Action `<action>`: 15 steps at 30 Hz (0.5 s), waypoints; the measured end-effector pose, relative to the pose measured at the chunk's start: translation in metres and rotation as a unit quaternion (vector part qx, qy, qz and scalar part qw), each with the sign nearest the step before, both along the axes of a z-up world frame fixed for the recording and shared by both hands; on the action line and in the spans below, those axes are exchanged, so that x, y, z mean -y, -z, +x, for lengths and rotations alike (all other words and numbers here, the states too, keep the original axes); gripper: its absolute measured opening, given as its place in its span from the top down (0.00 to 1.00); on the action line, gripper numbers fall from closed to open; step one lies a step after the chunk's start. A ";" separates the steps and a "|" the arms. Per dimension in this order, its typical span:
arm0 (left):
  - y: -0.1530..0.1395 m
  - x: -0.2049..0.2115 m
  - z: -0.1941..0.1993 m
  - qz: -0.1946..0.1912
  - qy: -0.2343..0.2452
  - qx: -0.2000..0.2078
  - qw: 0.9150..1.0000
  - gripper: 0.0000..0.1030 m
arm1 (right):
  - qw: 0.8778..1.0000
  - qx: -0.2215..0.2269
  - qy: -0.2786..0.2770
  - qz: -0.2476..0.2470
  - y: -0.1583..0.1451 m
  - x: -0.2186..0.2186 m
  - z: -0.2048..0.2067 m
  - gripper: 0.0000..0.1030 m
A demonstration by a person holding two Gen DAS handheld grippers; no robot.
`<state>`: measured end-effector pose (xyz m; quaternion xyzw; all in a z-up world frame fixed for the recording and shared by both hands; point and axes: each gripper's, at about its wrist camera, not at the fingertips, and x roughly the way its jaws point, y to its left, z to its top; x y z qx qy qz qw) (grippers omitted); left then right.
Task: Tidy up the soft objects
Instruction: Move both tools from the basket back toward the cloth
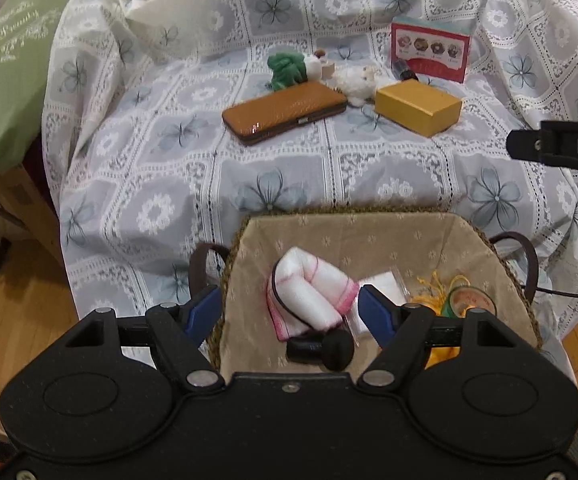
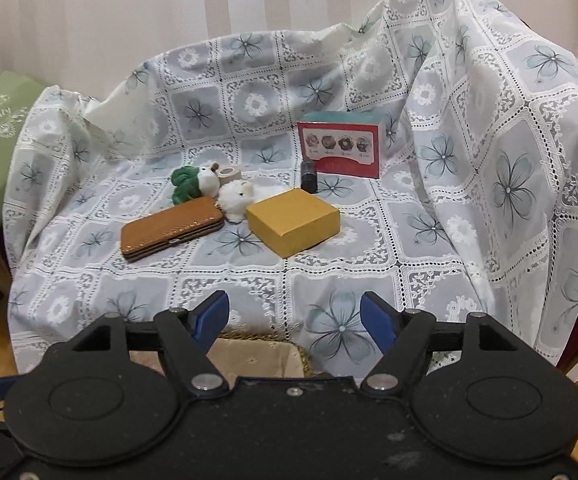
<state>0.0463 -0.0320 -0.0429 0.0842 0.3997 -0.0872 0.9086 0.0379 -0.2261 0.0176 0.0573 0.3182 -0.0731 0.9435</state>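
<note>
Woven and lined with beige cloth, the basket is sitting at the near edge of the lace-covered seat, and it is serving as the collecting place for the soft things. Seen from the left wrist, the left gripper is hanging over the basket with its blue pads spread and nothing pressed between them; the rolled white-and-pink cloth is lying loose on the lining just below, so it is judged to be already dropped in. Beside it in the basket are lying a clear packet and some yellow cord. Beyond the basket, well apart from it, the green plush and the white plush are waiting behind the brown case, next to the yellow box. From the right wrist, the right gripper is hovering just past the basket's far rim, jaws apart and empty, facing those toys. Its aim suggests it is lining up on the white plush or the green plush, the soft items not yet gathered.
</note>
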 end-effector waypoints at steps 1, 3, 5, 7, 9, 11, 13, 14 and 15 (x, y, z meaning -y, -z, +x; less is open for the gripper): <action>0.000 0.001 0.001 0.003 0.001 0.003 1.000 0.27 | 1.000 -0.003 0.001 -0.003 0.001 0.001 0.004 0.30; 0.000 0.004 0.005 0.010 0.007 0.008 1.000 0.27 | 1.000 -0.006 0.006 -0.009 0.004 0.003 0.012 0.29; 0.001 0.006 0.009 0.017 0.016 0.008 1.000 0.27 | 1.000 -0.010 0.013 -0.017 0.008 0.006 0.022 0.29; 0.003 0.007 0.013 0.020 0.023 0.006 1.000 0.27 | 0.999 -0.013 0.020 -0.029 0.013 0.007 0.031 0.29; 0.004 0.008 0.017 0.021 0.028 0.003 0.999 0.27 | 0.998 -0.016 0.030 -0.047 0.018 0.009 0.041 0.29; 0.004 0.007 0.023 0.016 0.033 -0.001 0.999 0.27 | 0.997 -0.018 0.039 -0.066 0.023 0.012 0.051 0.29; 0.004 0.007 0.029 0.010 0.035 -0.004 0.999 0.27 | 0.995 -0.017 0.047 -0.087 0.029 0.014 0.060 0.29; 0.004 0.006 0.033 0.008 0.037 -0.005 0.999 0.27 | 0.994 -0.019 0.049 -0.094 0.033 0.015 0.064 0.29; 0.004 0.006 0.036 0.006 0.038 -0.006 0.999 0.27 | 0.994 -0.021 0.049 -0.096 0.037 0.017 0.069 0.29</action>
